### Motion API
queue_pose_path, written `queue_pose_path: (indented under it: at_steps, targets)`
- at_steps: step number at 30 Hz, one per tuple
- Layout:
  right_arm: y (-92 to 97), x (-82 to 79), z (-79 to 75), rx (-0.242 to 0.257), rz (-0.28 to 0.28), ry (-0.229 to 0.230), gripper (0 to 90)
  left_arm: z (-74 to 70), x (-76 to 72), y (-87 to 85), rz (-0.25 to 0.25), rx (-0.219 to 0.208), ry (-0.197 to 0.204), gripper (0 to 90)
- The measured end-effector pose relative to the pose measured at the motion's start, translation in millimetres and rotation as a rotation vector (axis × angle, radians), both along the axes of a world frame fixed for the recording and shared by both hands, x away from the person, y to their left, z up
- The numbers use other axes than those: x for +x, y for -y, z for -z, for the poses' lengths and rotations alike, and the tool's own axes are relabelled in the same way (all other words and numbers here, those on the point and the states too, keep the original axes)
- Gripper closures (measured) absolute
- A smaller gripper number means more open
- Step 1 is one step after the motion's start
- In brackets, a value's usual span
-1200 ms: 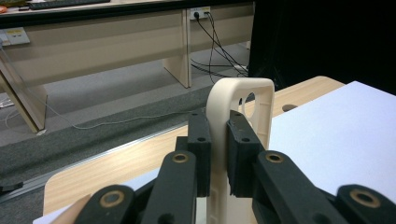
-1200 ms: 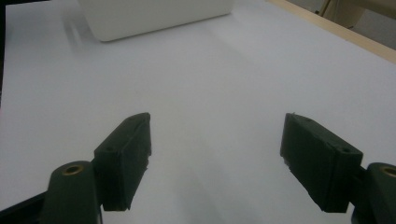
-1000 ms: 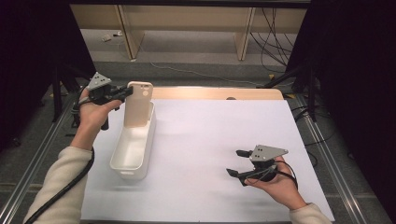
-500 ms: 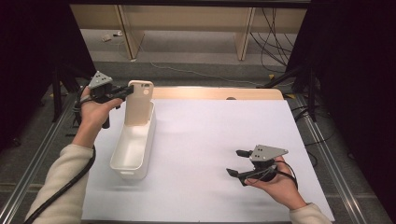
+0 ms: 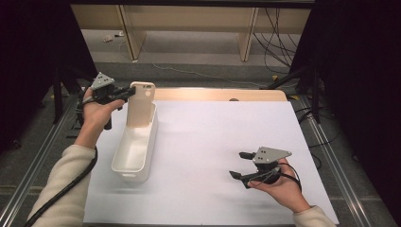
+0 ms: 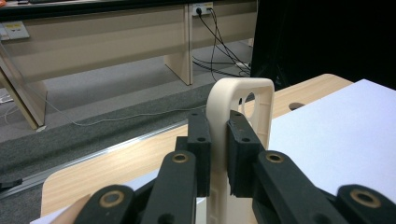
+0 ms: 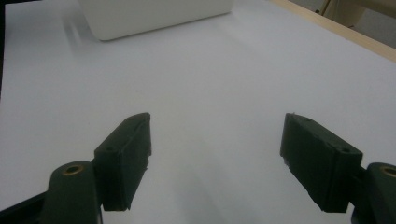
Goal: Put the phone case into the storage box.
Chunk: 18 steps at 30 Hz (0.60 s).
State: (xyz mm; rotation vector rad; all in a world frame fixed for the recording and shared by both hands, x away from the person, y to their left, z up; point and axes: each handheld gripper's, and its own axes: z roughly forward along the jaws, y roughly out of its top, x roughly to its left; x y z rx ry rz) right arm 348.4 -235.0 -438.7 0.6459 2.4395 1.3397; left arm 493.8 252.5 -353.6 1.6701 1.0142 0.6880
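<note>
At the left edge of the table, the left gripper (image 5: 126,92) is clamped on the upright cream lid (image 5: 141,103), its black pads (image 6: 200,144) pressing both faces of the lid's thin edge. The lid is a smooth, matte plastic panel with rounded corners and a small cut-out hole near its top; it stands on end inside the far end of the long white tub (image 5: 135,146), leaning against that end wall. The tub is plain, glossy and rounded, resting on the white sheet (image 5: 213,142) that covers the pale wooden table (image 5: 213,94). No writing can be read. Well apart at the right, the right gripper (image 5: 240,164) hovers over bare sheet, jaws spread wide with nothing between them.
</note>
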Motion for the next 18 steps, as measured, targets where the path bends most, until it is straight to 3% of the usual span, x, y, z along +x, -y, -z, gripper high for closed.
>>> queue_pose_path:
  at_steps: [18]
  targets:
    - [0.2, 0.1, 0.4, -0.003, 0.001, -0.002, 26.0, 10.5, 6.9, -2.1, -0.009, -0.005, -0.019, 81.3]
